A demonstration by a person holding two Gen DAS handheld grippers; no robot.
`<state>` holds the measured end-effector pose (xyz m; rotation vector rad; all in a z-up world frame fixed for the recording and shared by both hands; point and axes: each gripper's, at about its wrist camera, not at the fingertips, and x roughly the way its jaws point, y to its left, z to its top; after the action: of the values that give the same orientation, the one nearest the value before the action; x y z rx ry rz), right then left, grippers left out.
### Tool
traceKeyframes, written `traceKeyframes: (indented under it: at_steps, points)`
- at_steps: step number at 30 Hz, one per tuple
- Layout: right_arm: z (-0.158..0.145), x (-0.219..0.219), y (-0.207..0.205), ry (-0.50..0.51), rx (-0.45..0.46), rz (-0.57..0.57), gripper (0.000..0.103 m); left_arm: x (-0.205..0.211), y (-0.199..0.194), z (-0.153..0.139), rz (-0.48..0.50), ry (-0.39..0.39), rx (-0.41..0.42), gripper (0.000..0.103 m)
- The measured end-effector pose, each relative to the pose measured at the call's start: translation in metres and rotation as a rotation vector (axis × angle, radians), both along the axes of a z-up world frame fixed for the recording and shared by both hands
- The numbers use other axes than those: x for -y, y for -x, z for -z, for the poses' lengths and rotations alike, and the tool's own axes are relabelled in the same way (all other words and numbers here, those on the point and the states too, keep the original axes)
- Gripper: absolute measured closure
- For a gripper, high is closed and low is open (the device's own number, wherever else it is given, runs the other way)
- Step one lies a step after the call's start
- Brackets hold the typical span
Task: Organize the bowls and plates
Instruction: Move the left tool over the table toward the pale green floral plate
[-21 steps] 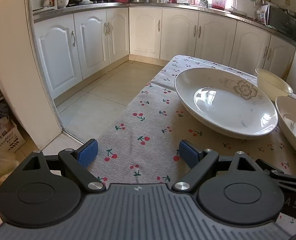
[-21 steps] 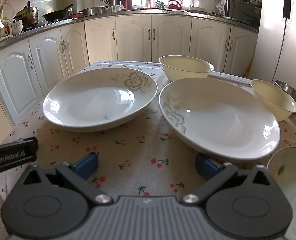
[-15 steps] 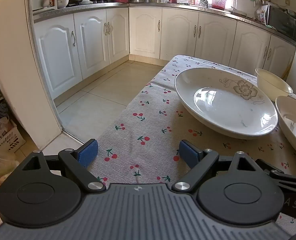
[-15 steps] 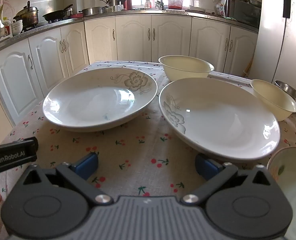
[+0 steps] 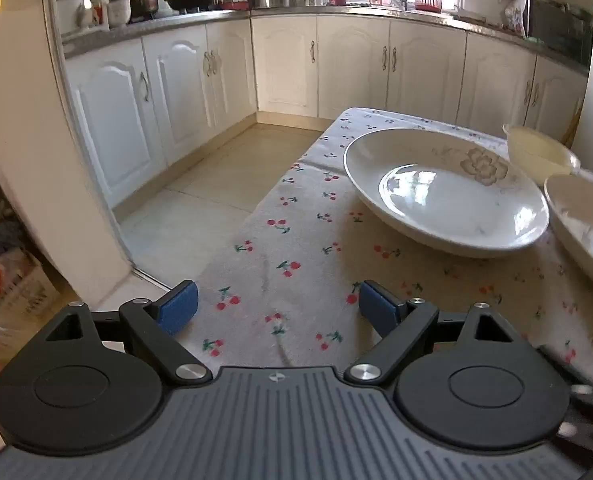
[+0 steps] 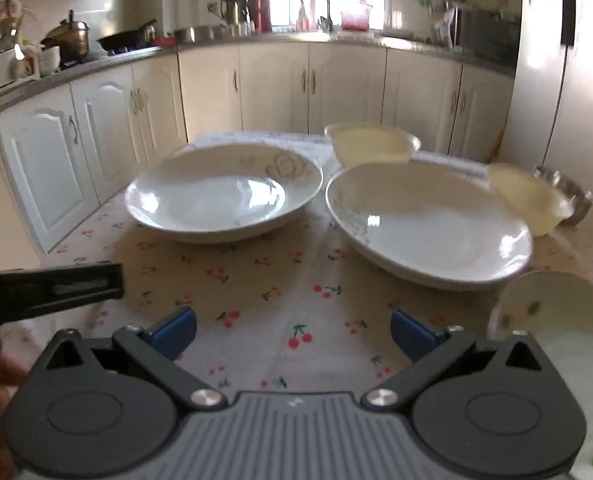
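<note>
Both wide-open jaws frame bare cherry-print table (image 5: 296,240); beyond them the glossy white flower-painted plate (image 5: 444,196), while only the right view shows the second white plate (image 6: 428,220) whole.

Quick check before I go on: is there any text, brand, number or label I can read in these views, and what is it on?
No text can be read at this moment.
Pale label on the black bar, left edge of the right wrist view: blurred, unreadable.
Red print on the bag on the floor, left wrist view: too blurred to read.
</note>
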<state>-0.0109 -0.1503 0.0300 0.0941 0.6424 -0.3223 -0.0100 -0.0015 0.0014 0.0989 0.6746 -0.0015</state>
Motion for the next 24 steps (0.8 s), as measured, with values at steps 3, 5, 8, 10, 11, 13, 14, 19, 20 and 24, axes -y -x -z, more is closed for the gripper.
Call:
traceKeyframes:
  at_steps: [3, 5, 8, 10, 11, 13, 14, 19, 20, 24]
  points:
    - [-0.017, -0.001, 0.022, 0.017, 0.046, 0.007, 0.001, 0.001, 0.012, -0.004, 0.014, -0.037, 0.012, 0.0]
    - [-0.029, 0.002, 0.038, 0.036, 0.076, 0.03, 0.001, 0.0, 0.025, -0.012, 0.025, -0.02, 0.023, 0.0]
    - [-0.045, 0.009, 0.059, 0.05, 0.11, 0.06, 0.001, 0.0, 0.044, -0.026, 0.05, -0.003, 0.042, 0.0]
    - [-0.053, 0.013, 0.073, 0.071, 0.132, 0.087, 0.001, 0.001, 0.057, -0.035, 0.067, 0.003, 0.051, 0.0]
    - [-0.059, 0.016, 0.081, 0.079, 0.149, 0.099, 0.001, 0.003, 0.062, -0.04, 0.078, 0.007, 0.06, 0.0]
    - [-0.066, 0.02, 0.095, 0.089, 0.178, 0.127, 0.001, 0.005, 0.08, -0.053, 0.1, 0.011, 0.076, 0.0]
    - [-0.069, 0.022, 0.1, 0.089, 0.19, 0.142, 0.001, 0.007, 0.088, -0.058, 0.115, 0.014, 0.078, 0.0]
    - [-0.083, 0.031, 0.128, 0.104, 0.222, 0.216, 0.001, 0.017, 0.117, -0.081, 0.179, 0.03, 0.103, 0.0]
    - [-0.084, 0.033, 0.133, 0.107, 0.232, 0.226, 0.001, 0.022, 0.122, -0.086, 0.192, 0.032, 0.104, 0.0]
    - [-0.093, 0.035, 0.152, 0.12, 0.255, 0.28, 0.001, 0.023, 0.144, -0.1, 0.243, 0.056, 0.112, 0.0]
